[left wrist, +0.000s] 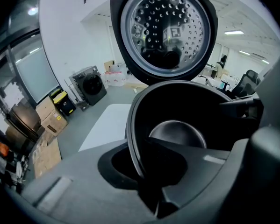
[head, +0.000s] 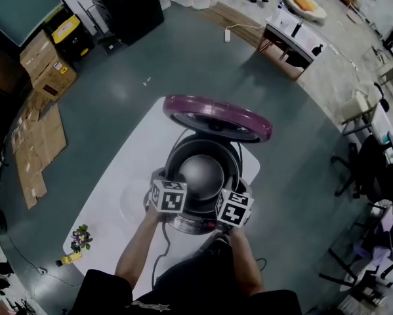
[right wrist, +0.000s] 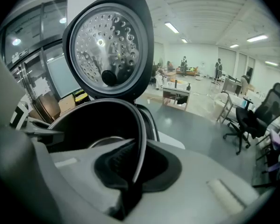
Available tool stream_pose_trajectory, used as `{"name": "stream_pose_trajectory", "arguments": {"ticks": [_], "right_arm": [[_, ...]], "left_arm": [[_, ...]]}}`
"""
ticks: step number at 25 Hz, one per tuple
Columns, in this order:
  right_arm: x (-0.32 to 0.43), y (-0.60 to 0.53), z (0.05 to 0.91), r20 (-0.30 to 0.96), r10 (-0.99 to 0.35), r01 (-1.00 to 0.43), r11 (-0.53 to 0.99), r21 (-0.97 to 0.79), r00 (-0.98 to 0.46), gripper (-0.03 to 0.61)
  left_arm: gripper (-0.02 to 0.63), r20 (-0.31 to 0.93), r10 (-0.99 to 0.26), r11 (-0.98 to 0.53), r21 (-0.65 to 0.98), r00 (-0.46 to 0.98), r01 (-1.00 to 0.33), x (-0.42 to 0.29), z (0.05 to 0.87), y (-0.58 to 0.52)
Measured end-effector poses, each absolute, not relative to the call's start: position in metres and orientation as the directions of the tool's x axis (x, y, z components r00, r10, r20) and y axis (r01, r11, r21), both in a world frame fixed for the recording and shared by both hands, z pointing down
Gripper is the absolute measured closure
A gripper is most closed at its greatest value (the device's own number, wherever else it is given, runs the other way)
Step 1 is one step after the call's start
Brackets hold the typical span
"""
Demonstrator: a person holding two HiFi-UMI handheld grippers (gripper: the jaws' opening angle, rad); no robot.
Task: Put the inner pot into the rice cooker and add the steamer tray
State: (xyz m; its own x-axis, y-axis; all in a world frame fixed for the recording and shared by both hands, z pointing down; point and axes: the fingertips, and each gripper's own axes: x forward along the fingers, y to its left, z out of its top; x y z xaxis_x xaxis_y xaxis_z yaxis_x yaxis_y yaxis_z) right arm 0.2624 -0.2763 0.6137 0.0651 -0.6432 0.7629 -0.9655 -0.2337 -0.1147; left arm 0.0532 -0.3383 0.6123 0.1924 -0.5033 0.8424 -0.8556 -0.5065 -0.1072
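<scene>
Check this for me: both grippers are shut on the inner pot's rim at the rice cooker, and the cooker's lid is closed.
Wrong on the lid: it stands open, tilted back behind the inner pot, its perforated underside showing in the left gripper view. The rest holds: the left gripper and the right gripper each clamp the pot's rim at the rice cooker.

— What does it all stand on?
— A white table [head: 111, 195], on a grey-green floor [head: 183, 58].
— And left of the fingers [left wrist: 74, 181]?
— Well off to their left are cardboard boxes [head: 48, 64] and flat cardboard [head: 39, 143], near a glass wall [left wrist: 32, 73]. A black machine [left wrist: 89, 85] stands farther beyond.
— To their right?
— Far past them there's a desk [right wrist: 175, 97]. Off right are black office chairs [right wrist: 261, 111]. Strip lights [right wrist: 172, 28] shine on a white ceiling.
</scene>
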Motion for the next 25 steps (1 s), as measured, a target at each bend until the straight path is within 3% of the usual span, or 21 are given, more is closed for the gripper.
{"name": "stream_pose_trajectory", "arguments": {"ticks": [6, 10, 13, 14, 16, 19, 25], "right_arm": [[0.260, -0.277, 0.616, 0.767, -0.640, -0.969, -0.213, -0.123, 0.043, 0.562], [0.256, -0.279, 0.616, 0.766, -0.642, -0.975, -0.178, -0.135, 0.011, 0.522], [0.251, -0.279, 0.615, 0.762, -0.646, -0.973, -0.150, -0.177, -0.039, 0.476], [0.248, -0.279, 0.615, 0.761, -0.646, -0.971, -0.138, -0.193, -0.060, 0.444], [0.247, -0.278, 0.612, 0.754, -0.652, -0.971, -0.116, -0.209, -0.084, 0.360], [0.252, -0.278, 0.600, 0.728, -0.680, -0.978, -0.085, -0.192, -0.084, 0.342], [0.254, -0.277, 0.564, 0.665, -0.738, -0.979, -0.027, -0.202, -0.117, 0.342]], "left_arm": [[0.575, 0.847, -0.496, -0.505, -0.102, 0.191, -0.857, 0.052, 0.616, -0.339], [0.561, 0.846, -0.493, -0.497, -0.079, 0.206, -0.864, 0.052, 0.616, -0.338], [0.520, 0.846, -0.487, -0.495, -0.062, 0.217, -0.867, 0.053, 0.617, -0.336], [0.476, 0.847, -0.486, -0.498, -0.064, 0.217, -0.865, 0.053, 0.618, -0.334], [0.462, 0.841, -0.497, -0.495, -0.074, 0.213, -0.865, 0.052, 0.616, -0.332], [0.427, 0.812, -0.547, -0.472, -0.100, 0.202, -0.876, 0.048, 0.603, -0.334], [0.419, 0.745, -0.638, -0.430, -0.134, 0.196, -0.893, 0.044, 0.557, -0.327]]}}
